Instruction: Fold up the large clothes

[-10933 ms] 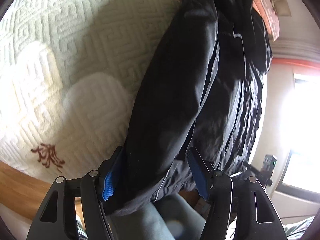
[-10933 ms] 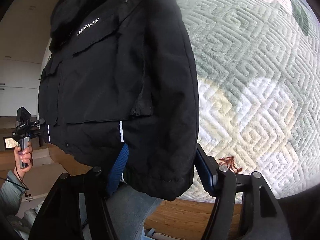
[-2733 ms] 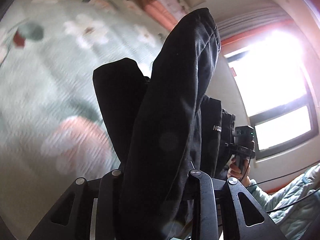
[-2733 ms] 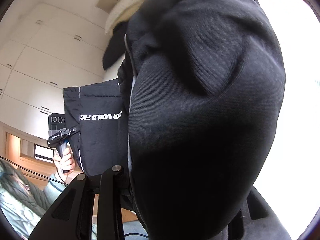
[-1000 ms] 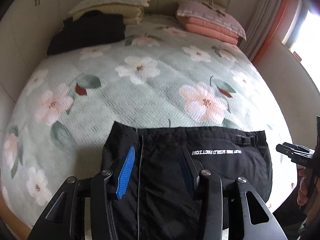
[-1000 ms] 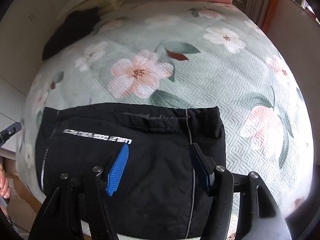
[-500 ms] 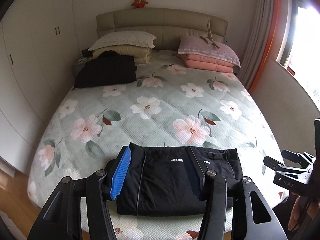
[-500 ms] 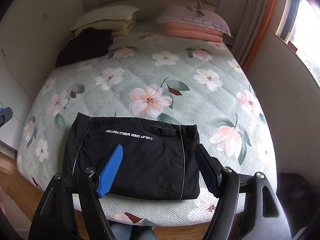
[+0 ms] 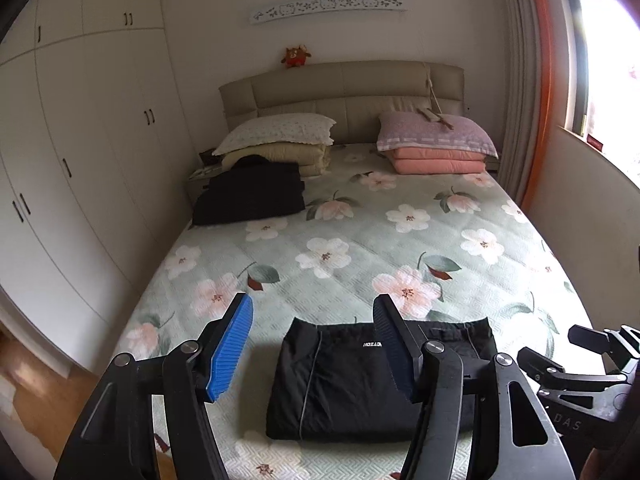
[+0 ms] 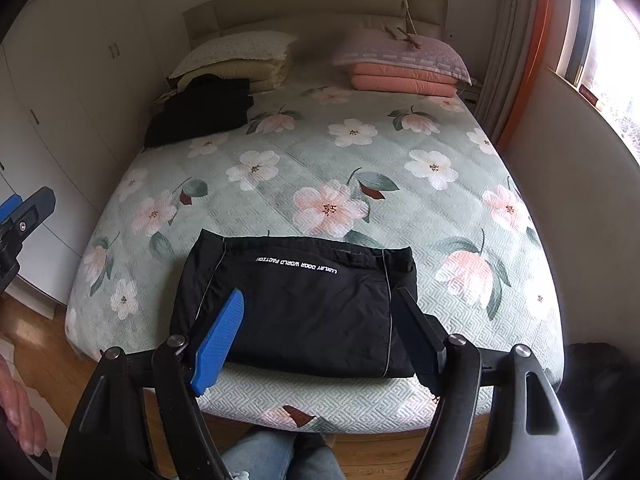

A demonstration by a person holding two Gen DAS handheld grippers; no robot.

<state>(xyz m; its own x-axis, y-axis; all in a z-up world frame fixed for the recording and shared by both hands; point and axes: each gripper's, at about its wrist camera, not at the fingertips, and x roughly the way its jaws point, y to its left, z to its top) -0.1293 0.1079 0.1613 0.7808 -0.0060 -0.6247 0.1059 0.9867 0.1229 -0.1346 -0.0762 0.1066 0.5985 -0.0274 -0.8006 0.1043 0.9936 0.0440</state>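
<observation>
A black jacket (image 10: 304, 304) lies folded into a flat rectangle at the foot of the bed, white lettering on top. It also shows in the left wrist view (image 9: 348, 380). My left gripper (image 9: 312, 320) is open and empty, held back above the jacket's left side. My right gripper (image 10: 318, 308) is open and empty, held back above the jacket. Neither touches the jacket. The right gripper also shows at the right edge of the left wrist view (image 9: 576, 368), and the left one at the left edge of the right wrist view (image 10: 24, 216).
The bed (image 10: 460, 240) has a green floral quilt. Another folded black garment (image 9: 250, 194) lies at its far left by stacked pillows (image 9: 280, 140). Pink pillows (image 9: 436, 148) lie at the far right. White wardrobes (image 9: 80, 160) stand left, a window (image 9: 604, 72) right.
Both grippers have pulled back and up from the folded jacket, so more of the bed and room shows. The jacket lies still where it was let go.
</observation>
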